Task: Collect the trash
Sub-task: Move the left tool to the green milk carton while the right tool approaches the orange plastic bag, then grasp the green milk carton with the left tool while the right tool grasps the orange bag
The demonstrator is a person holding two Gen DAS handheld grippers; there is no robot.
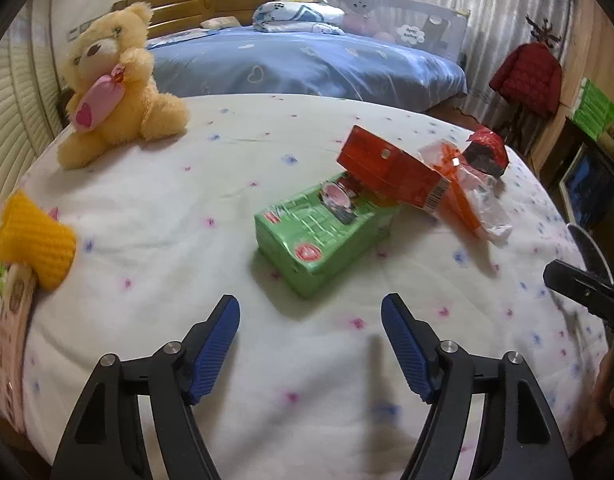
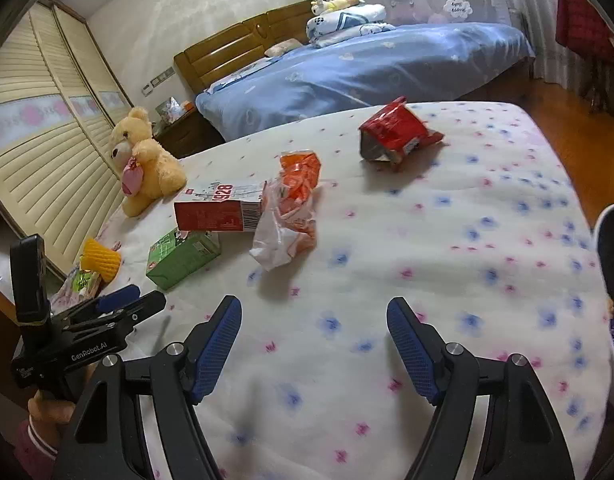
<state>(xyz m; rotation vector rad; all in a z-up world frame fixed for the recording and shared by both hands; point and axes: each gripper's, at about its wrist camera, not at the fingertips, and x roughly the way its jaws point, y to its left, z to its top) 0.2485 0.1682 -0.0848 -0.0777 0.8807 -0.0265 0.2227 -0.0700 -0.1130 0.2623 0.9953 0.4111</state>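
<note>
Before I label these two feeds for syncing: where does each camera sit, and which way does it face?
Left wrist: on the left tool, facing the green box; right tool's tip at the edge.
Right wrist: on the right tool, facing the flowered bedspread; left tool and hand show.
Shared: green box, red carton, teddy bear.

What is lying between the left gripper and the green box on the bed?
Nothing visible. Only bare flowered sheet lies between the open left gripper and the green box. The red carton leans on the box's far end, so lifting the box may tip it.
</note>
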